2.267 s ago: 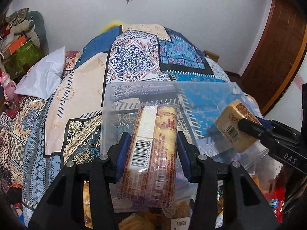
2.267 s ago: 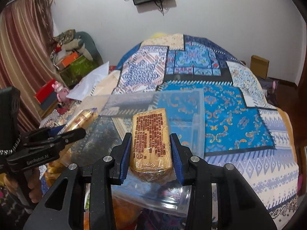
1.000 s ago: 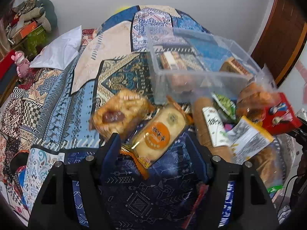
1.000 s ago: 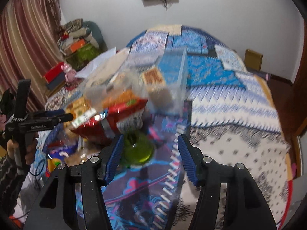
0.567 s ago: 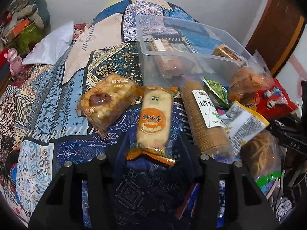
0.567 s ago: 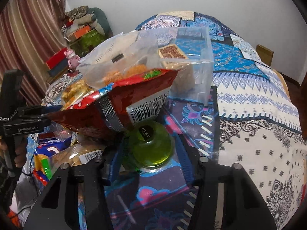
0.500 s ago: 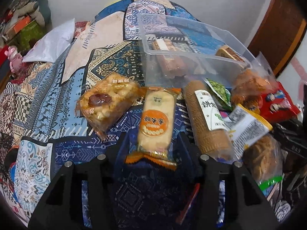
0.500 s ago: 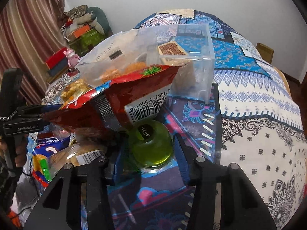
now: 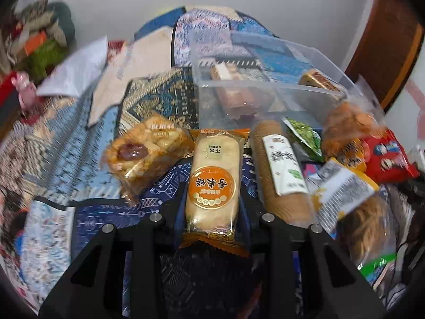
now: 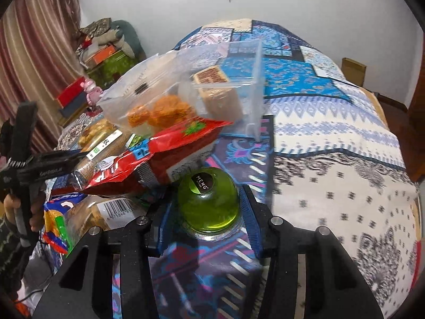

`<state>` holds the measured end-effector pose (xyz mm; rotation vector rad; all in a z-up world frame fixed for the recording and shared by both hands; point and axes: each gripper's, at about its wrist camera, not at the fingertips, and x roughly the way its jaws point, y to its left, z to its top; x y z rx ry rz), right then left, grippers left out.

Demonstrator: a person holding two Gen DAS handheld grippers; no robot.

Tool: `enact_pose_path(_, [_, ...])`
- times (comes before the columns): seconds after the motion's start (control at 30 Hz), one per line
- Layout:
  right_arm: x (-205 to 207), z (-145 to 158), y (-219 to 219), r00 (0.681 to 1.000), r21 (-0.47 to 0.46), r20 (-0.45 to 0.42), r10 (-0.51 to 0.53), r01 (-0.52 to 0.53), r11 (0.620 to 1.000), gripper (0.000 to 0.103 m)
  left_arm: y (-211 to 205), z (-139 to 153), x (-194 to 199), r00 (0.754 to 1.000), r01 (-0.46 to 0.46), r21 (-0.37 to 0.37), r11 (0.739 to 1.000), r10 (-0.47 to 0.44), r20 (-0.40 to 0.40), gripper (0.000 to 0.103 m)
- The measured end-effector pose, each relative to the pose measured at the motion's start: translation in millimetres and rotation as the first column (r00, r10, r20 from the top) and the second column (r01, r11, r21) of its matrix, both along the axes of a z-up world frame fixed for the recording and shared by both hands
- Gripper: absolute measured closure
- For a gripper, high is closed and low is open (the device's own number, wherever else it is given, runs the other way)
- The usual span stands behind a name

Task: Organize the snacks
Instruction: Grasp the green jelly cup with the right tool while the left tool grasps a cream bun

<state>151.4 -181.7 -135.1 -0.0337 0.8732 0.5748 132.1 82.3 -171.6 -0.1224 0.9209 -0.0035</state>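
Note:
In the left wrist view my left gripper (image 9: pixel 212 186) is shut on an orange-labelled rice cake pack (image 9: pixel 212 183) and holds it lengthwise between the fingers. Behind it stands a clear plastic box (image 9: pixel 268 90) with two wrapped snacks inside. In the right wrist view my right gripper (image 10: pixel 208 207) is shut on a round green jelly cup (image 10: pixel 208 202) with a black label, low over the bed cover. The box (image 10: pixel 249 90) also shows in that view, behind a red snack bag (image 10: pixel 148 167).
Loose snacks lie in front of the box: a nut pastry pack (image 9: pixel 146 151), a long biscuit roll (image 9: pixel 281 170), a green pea packet (image 9: pixel 305 135), a clear bag of orange crisps (image 9: pixel 350 122), a red bag (image 9: pixel 385 156). All rest on a patterned bed; a wooden door stands at right.
Both grippers dropped their earlier packs in the box, came back to the snack pile, and closed: left on the rice cake pack, right on the green jelly cup. Both views now show slight motion blur.

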Motion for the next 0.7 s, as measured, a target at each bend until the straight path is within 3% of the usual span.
enact_pose_path(0.3, [-9, 34, -31, 0.994, 0.044, 0.067, -0.091, 0.088, 0.995, 0.060, -4, 50, -30, 0.992, -0.015, 0.025, 1.000, 0.012, 0.123, 0.068])
enact_pose_path(0.57, [-7, 83, -34, 0.975, 0.102, 0.194, -0.109, 0.090, 0.991, 0.060, -3, 86, -24, 0.977, -0.022, -0.015, 1.000, 0.024, 0.211, 0.068])
enact_pose_path(0.7, [2, 94, -20, 0.970, 0.114, 0.225, -0.091, 0.066, 0.991, 0.060, -4, 97, -11, 0.971, -0.021, -0.025, 0.999, 0.027, 0.238, 0.068])
